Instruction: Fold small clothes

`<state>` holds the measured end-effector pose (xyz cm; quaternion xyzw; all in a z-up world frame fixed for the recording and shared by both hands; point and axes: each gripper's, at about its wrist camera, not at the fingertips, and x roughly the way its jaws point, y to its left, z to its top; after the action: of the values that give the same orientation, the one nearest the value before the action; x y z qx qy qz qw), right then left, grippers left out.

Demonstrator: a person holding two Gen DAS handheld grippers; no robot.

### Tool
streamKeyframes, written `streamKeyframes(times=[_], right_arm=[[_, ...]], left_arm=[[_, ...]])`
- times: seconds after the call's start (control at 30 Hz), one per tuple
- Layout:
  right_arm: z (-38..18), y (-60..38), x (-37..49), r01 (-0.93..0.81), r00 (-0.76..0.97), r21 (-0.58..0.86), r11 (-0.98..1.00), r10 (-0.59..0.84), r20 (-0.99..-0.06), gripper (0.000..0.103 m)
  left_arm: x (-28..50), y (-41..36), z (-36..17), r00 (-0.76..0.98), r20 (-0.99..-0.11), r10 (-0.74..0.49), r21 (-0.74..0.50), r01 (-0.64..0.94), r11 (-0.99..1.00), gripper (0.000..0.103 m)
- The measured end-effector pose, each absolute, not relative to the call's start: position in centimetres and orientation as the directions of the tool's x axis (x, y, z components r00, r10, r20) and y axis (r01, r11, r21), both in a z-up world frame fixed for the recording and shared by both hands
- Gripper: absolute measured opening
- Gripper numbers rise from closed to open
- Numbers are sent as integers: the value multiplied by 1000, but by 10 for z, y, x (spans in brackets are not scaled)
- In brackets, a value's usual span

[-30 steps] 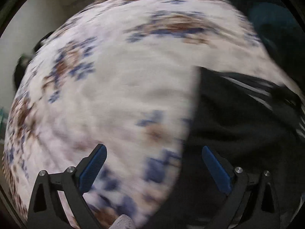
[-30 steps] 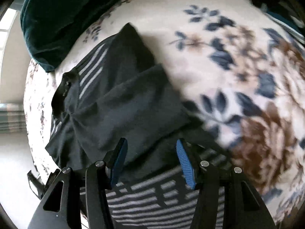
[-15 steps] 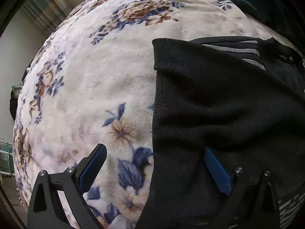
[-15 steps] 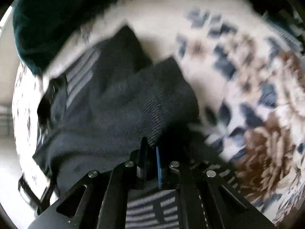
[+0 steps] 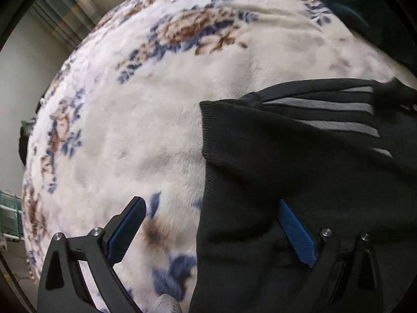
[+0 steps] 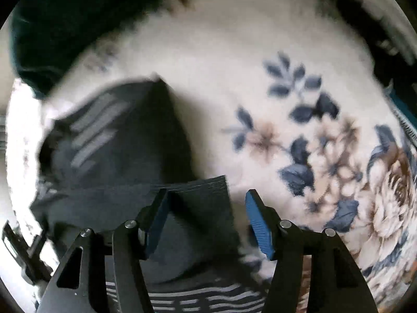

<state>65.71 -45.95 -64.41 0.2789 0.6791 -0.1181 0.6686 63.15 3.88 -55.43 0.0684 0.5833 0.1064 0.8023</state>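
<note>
So, a black knitted garment with grey stripes (image 5: 299,161) is laid out on a fluffy cream blanket printed with blue and brown flowers (image 5: 146,135), which is spread over what looks like a bed. The left gripper (image 5: 211,229) is held pointing down over the garment's left edge, its blue-padded fingers (image 5: 297,234) spread wide apart and clamped on nothing. The right gripper (image 6: 206,221) is seen over a ribbed corner of the same garment; its fingers (image 6: 259,224) are opening, with the ribbed fabric between them but not pinched. A dark teal cushion (image 6: 65,18) is seen at the far edge.
</note>
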Motion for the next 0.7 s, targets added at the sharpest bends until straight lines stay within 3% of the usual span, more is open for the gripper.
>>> streamKeyframes(times=[0.03, 0.1, 0.13, 0.5, 0.63, 0.67, 0.7], right_arm=[[-644, -461, 655, 548, 61, 223, 806, 228, -972, 61], [-627, -458, 653, 514, 134, 226, 828, 183, -974, 27], [-614, -453, 653, 480, 163, 198, 855, 135, -977, 6], [-517, -416, 689, 272, 396, 168, 947, 49, -917, 4], [-555, -433, 724, 274, 299, 173, 946, 87, -950, 6], [-567, -439, 726, 293, 260, 173, 940, 96, -961, 14], [-575, -446, 723, 323, 243, 184, 928, 107, -964, 15]], left_arm=[[633, 40, -554, 303, -920, 248, 230, -94, 969, 103], [633, 39, -551, 314, -914, 258, 240, -93, 966, 103], [632, 40, -551, 315, -914, 256, 236, -99, 967, 103], [624, 51, -545, 339, -899, 275, 228, -173, 958, 103], [621, 47, -539, 339, -892, 300, 245, -196, 949, 103], [619, 45, -534, 340, -887, 311, 255, -200, 946, 103], [616, 42, -528, 348, -881, 320, 263, -202, 943, 103]])
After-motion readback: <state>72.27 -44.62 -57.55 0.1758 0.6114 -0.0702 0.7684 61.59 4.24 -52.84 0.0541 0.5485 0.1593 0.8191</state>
